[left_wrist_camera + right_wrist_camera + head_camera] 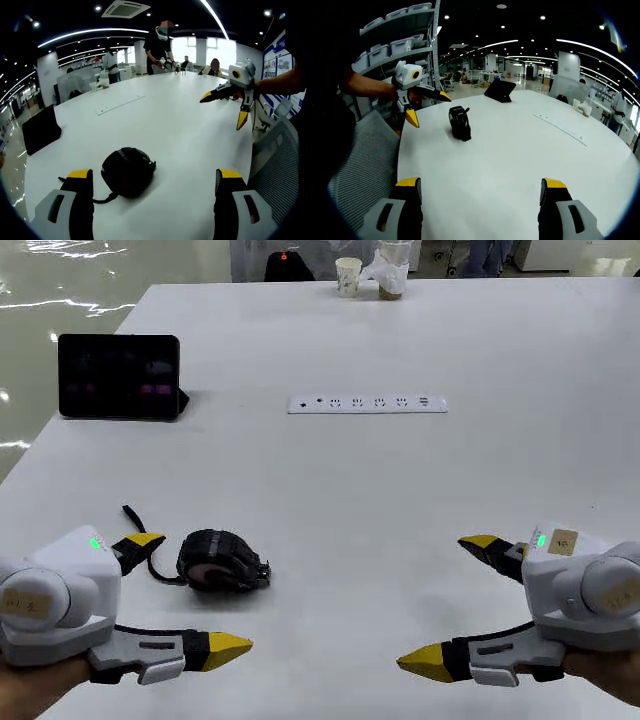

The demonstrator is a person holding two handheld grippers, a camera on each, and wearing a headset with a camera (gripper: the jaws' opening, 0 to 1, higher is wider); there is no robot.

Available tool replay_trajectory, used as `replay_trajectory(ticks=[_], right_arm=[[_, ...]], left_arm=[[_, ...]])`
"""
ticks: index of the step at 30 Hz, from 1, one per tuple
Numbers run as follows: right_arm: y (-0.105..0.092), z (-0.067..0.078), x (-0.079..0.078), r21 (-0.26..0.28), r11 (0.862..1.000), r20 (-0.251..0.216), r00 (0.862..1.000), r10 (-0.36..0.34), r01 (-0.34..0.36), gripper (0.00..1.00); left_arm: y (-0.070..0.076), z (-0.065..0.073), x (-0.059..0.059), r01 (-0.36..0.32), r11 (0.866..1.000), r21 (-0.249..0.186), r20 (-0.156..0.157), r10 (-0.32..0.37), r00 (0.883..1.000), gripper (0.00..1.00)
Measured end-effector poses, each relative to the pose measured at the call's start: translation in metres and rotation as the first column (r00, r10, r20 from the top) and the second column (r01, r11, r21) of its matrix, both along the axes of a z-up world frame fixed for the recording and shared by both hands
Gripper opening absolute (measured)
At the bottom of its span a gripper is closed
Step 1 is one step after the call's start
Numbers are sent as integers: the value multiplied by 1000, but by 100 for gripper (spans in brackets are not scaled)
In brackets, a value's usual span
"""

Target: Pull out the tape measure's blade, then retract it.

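Observation:
A black tape measure (221, 561) with a black wrist strap lies on the white table (330, 480), its blade not drawn out. It sits near my left gripper (187, 592), whose jaws stand wide open with the case just ahead of them (128, 171). My right gripper (452, 601) hovers open at the table's right side, empty. From the right gripper view the tape measure (459, 122) is well ahead, with the left gripper (426, 106) beside it. The left gripper view shows the right gripper (223, 108) across the table.
A dark tablet (120, 376) stands at the left of the table. A white power strip (367, 403) lies in the middle. Paper cups (348, 277) stand at the far edge. People stand beyond the table's far end (159, 44). A mesh chair (360, 165) is beside the near edge.

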State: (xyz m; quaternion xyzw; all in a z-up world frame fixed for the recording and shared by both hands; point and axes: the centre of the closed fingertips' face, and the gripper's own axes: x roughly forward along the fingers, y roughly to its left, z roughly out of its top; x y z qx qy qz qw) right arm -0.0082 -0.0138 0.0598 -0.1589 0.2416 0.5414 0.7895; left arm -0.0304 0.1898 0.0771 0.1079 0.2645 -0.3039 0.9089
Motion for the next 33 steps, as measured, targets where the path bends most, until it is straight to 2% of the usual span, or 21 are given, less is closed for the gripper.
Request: replay_trajectory(ticks=[19, 25, 33], right_arm=[[29, -6, 15, -12, 995, 6, 995, 103, -103, 99], [39, -8, 19, -13, 990, 7, 990, 139, -139, 95], [55, -12, 24, -18, 981, 16, 981, 192, -192, 92]], left_arm=[[6, -5, 18, 89, 995, 49, -35, -88, 996, 97], [11, -9, 24, 127, 989, 78, -56, -123, 991, 95], [15, -14, 29, 185, 976, 111, -83, -177, 981, 86]])
